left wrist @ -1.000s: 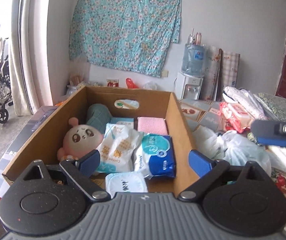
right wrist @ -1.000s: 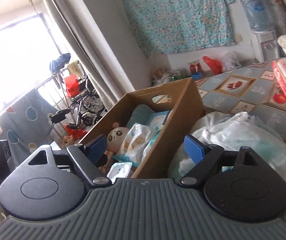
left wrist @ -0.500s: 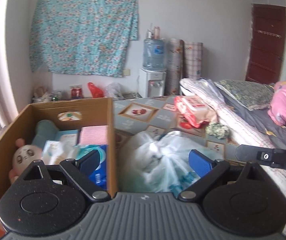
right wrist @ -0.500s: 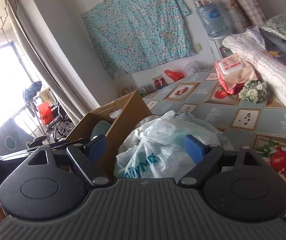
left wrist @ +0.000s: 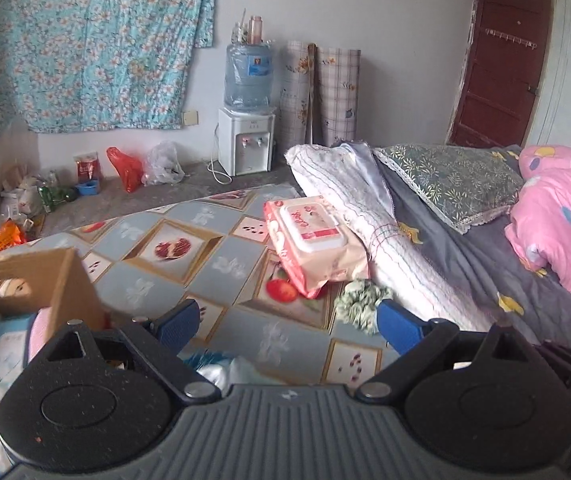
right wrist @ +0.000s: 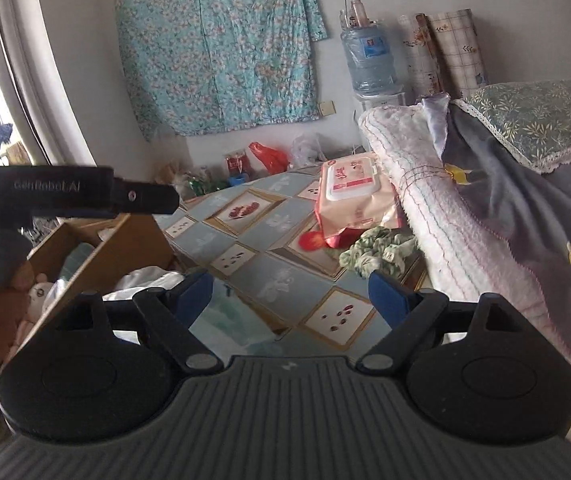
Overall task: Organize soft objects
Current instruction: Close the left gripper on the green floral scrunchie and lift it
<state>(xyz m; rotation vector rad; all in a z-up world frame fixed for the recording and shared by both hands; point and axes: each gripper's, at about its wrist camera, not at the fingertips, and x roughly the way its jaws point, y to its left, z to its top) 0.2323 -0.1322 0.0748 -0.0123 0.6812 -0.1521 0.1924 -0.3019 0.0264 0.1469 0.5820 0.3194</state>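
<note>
A pink pack of wet wipes [left wrist: 309, 242] [right wrist: 351, 196] lies on the patterned bed sheet [left wrist: 189, 276], with a green scrunchie [left wrist: 359, 304] [right wrist: 377, 250] just in front of it. My left gripper [left wrist: 287, 322] is open with nothing between its fingers, short of the scrunchie. My right gripper [right wrist: 291, 290] is open and empty too, over the sheet before the scrunchie. The cardboard box [left wrist: 65, 280] [right wrist: 125, 240] with soft items sits at the left. A white plastic bag [right wrist: 145, 280] lies by the box.
Folded blankets [left wrist: 365, 200], a green pillow [left wrist: 445, 176] and a pink quilt [left wrist: 561, 220] lie at the right. A water dispenser [left wrist: 247, 120], rolled mats and bags stand by the far wall. A hand holds the left gripper's body [right wrist: 65, 192] at the left of the right wrist view.
Both grippers have swung right, away from the cardboard box and plastic bag, toward the wipes pack and scrunchie. Both stayed open and empty.
</note>
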